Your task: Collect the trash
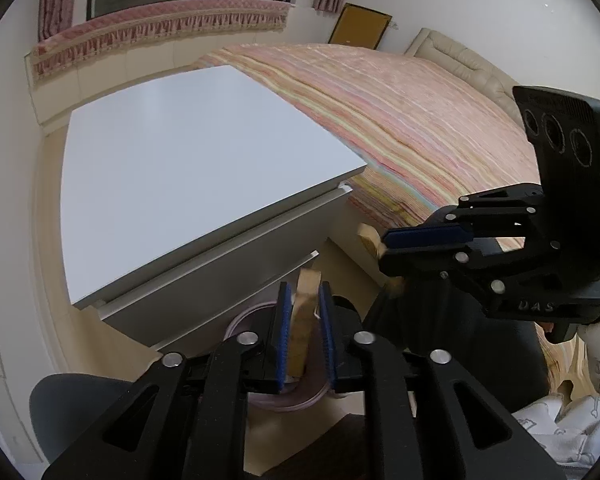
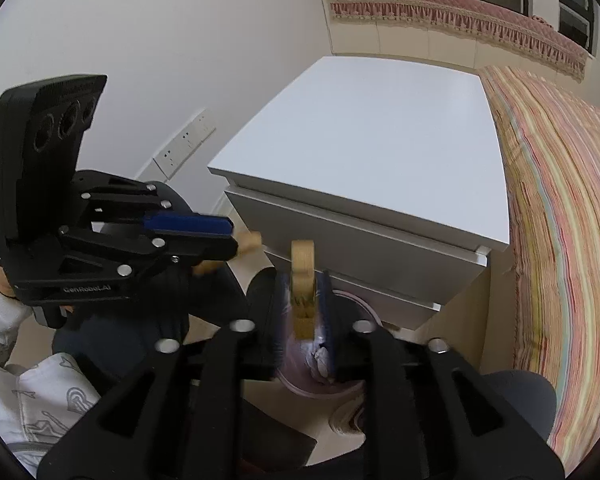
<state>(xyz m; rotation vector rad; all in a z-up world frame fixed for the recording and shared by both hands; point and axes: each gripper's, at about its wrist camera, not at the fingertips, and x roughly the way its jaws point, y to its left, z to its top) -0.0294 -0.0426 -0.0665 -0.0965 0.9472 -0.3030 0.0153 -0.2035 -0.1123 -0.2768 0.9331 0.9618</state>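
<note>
My left gripper point(image 1: 305, 320) is shut on a tan folded scrap of cardboard point(image 1: 305, 312) and holds it above a pinkish round trash bin point(image 1: 296, 400) on the floor. My right gripper point(image 2: 303, 308) is shut on a second tan scrap point(image 2: 302, 276) above the same bin point(image 2: 324, 384), which holds crumpled white paper point(image 2: 320, 356). Each gripper shows in the other's view: the right one point(image 1: 384, 246) at the right, the left one point(image 2: 236, 240) at the left, each with tan scrap sticking out of its tips.
A white bedside cabinet point(image 1: 204, 160) with two drawers stands just behind the bin; it also shows in the right wrist view point(image 2: 380, 152). A bed with a striped cover point(image 1: 420, 120) lies to its right. Wall sockets point(image 2: 184, 144) are on the left wall.
</note>
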